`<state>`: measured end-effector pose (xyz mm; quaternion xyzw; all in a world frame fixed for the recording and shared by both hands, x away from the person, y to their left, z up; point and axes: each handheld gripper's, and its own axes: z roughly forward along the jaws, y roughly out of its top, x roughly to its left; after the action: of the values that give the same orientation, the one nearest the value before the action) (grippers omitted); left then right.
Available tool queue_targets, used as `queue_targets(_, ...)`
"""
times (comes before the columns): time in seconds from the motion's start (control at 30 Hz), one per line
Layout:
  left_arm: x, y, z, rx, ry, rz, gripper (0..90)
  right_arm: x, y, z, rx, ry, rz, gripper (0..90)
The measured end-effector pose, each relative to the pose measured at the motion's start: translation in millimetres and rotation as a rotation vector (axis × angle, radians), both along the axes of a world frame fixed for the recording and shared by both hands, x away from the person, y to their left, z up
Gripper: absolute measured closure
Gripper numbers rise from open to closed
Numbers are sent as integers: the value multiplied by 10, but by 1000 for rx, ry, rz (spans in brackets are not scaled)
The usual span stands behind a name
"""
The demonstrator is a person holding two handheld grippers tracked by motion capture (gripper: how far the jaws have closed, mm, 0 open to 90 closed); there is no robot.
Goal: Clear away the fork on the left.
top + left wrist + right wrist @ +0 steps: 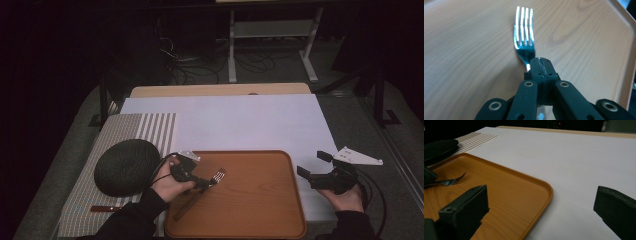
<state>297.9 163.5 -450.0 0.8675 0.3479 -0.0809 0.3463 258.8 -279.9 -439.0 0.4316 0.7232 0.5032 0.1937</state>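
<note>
**Fork pinched over the tray, other tongs just hanging out wide**

So, the left tongs (209,183) are clenched tight on a fork (524,37), gripping it right at the neck where the head narrows into the handle. In the left gripper view the two black jaws meet with barely a seam between them and the tines stick straight out past the tips. From the high view the fork sits over the left part of the wooden tray (260,220), tines pointing toward the middle of it, with the brown handle trailing back toward the near left corner. In the right gripper view the tines curve upward a bit above the tray surface; whether the handle end touches the wood I can't tell.

The right tongs (314,165) are released, jaws spread wide with nothing between them. They're held off the right edge of the tray, over the white sheet (240,120) that covers the counter, well apart from the fork.

Other stuff: a dark round plate (127,166) lies on a striped placemat (150,127) just left of the tray, and a knife (106,208) with a brown handle lies on the mat near its front edge.
</note>
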Motion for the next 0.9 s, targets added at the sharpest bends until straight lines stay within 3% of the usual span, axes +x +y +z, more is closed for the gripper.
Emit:
queue_targets(0.2, 8, 61, -5, -6, 0, 13, 900, 0, 4, 0, 0, 3, 0, 0)
queue_targets(0.5, -22, -56, -38, -18, 7, -15, 900, 0, 3, -2, 0, 3, 1, 0)
queue_targets(0.67, -38, -108, -85, 29, -5, -28, 900, 1, 1, -4, 0, 2, 3, 0)
queue_targets(0.8, -18, -64, -75, 23, -6, -9, 900, -1, -4, -1, 1, 1, 2, 0)
queue_targets(0.9, 1, -10, -66, 41, -21, 7, 900, 2, -1, -4, 0, 2, 4, 0)
